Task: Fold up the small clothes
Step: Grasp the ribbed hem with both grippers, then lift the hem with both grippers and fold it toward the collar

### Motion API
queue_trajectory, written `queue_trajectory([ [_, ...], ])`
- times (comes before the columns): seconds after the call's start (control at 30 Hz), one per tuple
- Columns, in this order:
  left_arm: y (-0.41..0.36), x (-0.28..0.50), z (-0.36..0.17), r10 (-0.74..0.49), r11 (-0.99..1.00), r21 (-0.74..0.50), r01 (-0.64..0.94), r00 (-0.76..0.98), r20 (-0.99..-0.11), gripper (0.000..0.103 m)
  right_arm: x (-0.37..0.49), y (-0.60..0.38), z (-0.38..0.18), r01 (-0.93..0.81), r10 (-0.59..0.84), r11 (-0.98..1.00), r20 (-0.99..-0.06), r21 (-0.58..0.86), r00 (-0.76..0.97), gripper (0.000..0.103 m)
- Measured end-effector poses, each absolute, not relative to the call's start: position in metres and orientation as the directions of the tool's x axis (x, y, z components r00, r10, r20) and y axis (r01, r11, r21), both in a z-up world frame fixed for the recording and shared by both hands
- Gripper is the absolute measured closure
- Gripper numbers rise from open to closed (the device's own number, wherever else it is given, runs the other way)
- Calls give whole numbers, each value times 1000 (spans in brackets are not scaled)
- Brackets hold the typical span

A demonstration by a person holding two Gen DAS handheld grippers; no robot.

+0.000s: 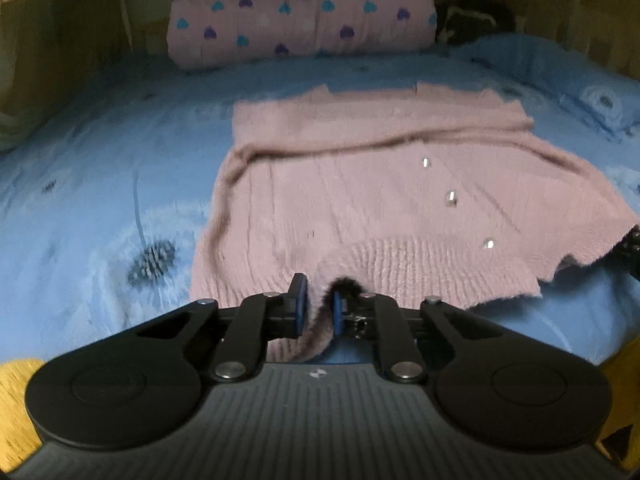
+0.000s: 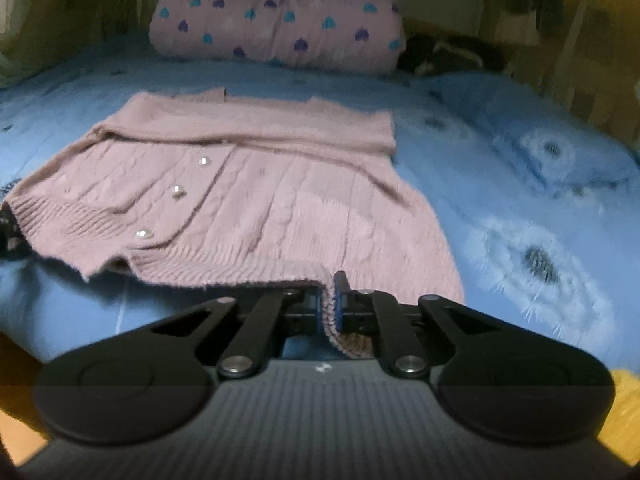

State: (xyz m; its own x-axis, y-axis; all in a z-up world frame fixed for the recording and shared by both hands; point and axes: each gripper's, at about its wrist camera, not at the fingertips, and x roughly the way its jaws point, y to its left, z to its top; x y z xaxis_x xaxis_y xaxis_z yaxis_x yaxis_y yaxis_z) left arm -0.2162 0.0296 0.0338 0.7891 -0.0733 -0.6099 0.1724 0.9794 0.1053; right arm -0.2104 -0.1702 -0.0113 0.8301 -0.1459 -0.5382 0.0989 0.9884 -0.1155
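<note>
A small pink knitted cardigan (image 1: 360, 184) with shiny buttons lies flat on the blue bedsheet (image 1: 100, 168), its sleeves folded across the chest. My left gripper (image 1: 320, 300) is shut on the ribbed hem at the cardigan's near left corner, and a fold of pink knit runs down between its blue pads. In the right wrist view the same cardigan (image 2: 248, 192) spreads out ahead. There my right gripper (image 2: 329, 300) is shut on the hem at the near right corner. The hem between the two corners is lifted a little off the sheet.
A rolled pink quilt (image 1: 300, 12) with blue and purple hearts lies across the head of the bed. Beside it at the far right sits a dark bundle (image 1: 472, 20). A blue pillow (image 2: 552, 148) lies to the right. Wooden bed sides rise at both edges.
</note>
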Motion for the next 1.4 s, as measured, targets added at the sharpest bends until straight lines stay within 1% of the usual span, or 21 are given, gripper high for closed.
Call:
queue_trajectory([
  [0.2,26,-214,60,-93,979,107,175,844,-528,90,-211,-164,9,107,-181,976,-427,-191,886,96],
  [0.33,32,-201,77,-189,975,6,221,847,-498,90,-198,-175,26,74,-125,987,-393,-142,911,96],
  [0.47,35,-188,90,-192,978,-20,206,867,-460,91,-182,-183,39,82,-135,984,-354,-160,925,96],
  [0.6,31,-178,103,-183,979,1,202,887,-424,92,-175,-180,50,92,-147,977,-300,-190,942,96],
  [0.7,28,-170,113,-170,980,26,195,905,-389,92,-169,-174,57,109,-168,965,-243,-237,955,96],
  [0.8,25,-164,124,-191,978,11,208,918,-349,92,-161,-168,62,136,-194,947,-180,-292,964,96],
  [0.93,19,-148,137,-193,977,22,210,931,-309,92,-145,-164,71,147,-197,942,-142,-303,970,96],
  [1.03,17,-130,143,-170,981,36,189,941,-292,92,-129,-165,79,161,-204,937,-114,-309,972,96],
  [1.2,21,-92,155,-128,990,21,139,955,-268,92,-101,-169,88,190,-219,932,-63,-310,974,96],
  [1.4,15,-38,164,-67,993,83,89,970,-232,92,-59,-170,90,200,-221,930,-36,-308,975,96],
])
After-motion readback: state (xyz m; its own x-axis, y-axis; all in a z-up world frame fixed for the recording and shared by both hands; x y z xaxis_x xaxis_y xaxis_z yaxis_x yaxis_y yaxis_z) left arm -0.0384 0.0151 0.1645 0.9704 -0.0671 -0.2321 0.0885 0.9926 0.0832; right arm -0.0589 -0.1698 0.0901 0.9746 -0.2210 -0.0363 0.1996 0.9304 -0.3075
